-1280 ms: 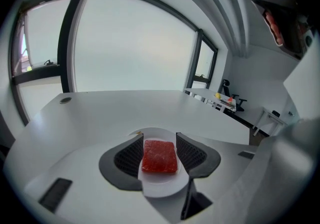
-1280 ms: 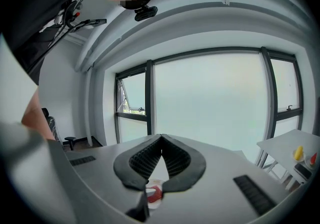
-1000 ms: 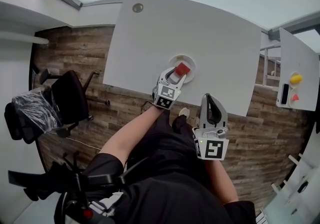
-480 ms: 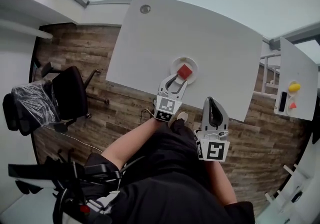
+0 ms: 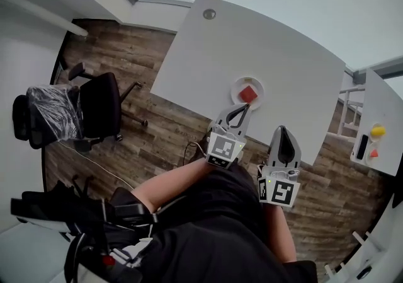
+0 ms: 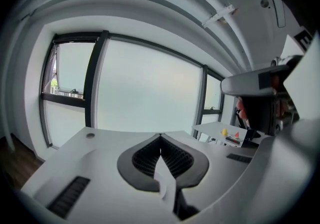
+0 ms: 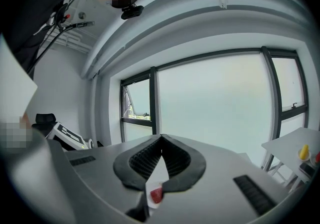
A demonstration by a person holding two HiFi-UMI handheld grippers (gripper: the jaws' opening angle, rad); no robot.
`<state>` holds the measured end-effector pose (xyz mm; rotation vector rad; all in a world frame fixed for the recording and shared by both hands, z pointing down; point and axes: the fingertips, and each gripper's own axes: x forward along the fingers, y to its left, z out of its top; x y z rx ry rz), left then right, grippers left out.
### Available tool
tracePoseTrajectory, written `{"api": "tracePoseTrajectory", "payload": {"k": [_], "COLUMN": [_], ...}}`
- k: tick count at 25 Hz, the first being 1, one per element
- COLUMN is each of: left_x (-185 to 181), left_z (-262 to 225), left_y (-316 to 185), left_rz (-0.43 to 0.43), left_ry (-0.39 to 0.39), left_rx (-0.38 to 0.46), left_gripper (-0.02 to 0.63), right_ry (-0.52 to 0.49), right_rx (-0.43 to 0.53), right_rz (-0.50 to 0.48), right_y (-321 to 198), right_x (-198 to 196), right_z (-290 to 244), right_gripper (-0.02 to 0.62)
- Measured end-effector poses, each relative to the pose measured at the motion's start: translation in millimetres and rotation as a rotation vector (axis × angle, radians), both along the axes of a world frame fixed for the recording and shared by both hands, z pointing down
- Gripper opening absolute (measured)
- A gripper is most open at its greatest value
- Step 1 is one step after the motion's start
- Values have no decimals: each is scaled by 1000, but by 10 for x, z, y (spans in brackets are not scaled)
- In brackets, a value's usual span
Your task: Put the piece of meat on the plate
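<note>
The red piece of meat [image 5: 249, 94] lies on the small round white plate [image 5: 238, 86], near the front edge of the white table [image 5: 277, 48]. My left gripper [image 5: 243, 107] hovers just short of the plate. Its jaws have just been closing and now stand shut with nothing between them, as the left gripper view shows too [image 6: 160, 140]. My right gripper [image 5: 284, 129] hangs over the table's front edge to the right, shut and empty [image 7: 161, 140]. Through the gap below its jaws the right gripper view shows the meat [image 7: 156, 195] on the plate.
A black office chair [image 5: 94, 111] stands on the wooden floor at the left. A second white table [image 5: 378, 108] at the right carries a yellow thing [image 5: 376, 130] and a red one. A round grommet [image 5: 209, 14] sits in the main table's far corner.
My left gripper stood open around the meat on the plate; it has drawn back and upward, leaving the meat there, and its jaws have shut. The right gripper has stayed put.
</note>
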<state>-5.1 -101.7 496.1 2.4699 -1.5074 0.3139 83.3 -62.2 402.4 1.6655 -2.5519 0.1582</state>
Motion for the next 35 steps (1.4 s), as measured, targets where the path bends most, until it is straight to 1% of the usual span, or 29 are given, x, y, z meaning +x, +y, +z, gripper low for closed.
{"api": "tracePoseTrajectory", "payload": {"k": [2, 5, 7, 11, 14, 19, 22, 26, 30, 35], "left_x": [36, 108, 116, 49, -11, -146, -134, -112, -88, -49], "left_z": [-175, -403, -541, -724, -829, -968, -972, -978, -998, -953], "left_y": [54, 148, 226, 373, 447, 502, 540, 592, 622, 683], "left_rz": [-3, 5, 4, -40, -60, -121, -121, -127, -128, -128], "left_ry": [33, 81, 87, 103, 113, 101, 104, 100, 87, 71], "left_rx": [25, 91, 116, 165, 175, 208, 205, 209, 218, 208], "left_gripper": [6, 6, 6, 6, 6, 6, 6, 6, 6, 6], "right_ry": [-16, -23, -14, -19, -22, -20, -9, 13, 9, 2], "right_rx": [2, -3, 3, 18, 37, 67, 82, 75, 74, 63], "right_rz": [-6, -11, -15, -17, -21, -42, -50, -65, -62, -68], "right_y": [19, 53, 89, 134, 156, 216, 260, 297, 341, 383], "right_x": [-8, -1, 4, 32, 51, 29, 13, 5, 59, 104], "right_z": [-40, -92, -117, -171, -218, -314, -356, -338, -337, -288], "right_gripper": [5, 5, 5, 5, 5, 5, 5, 5, 5, 5]}}
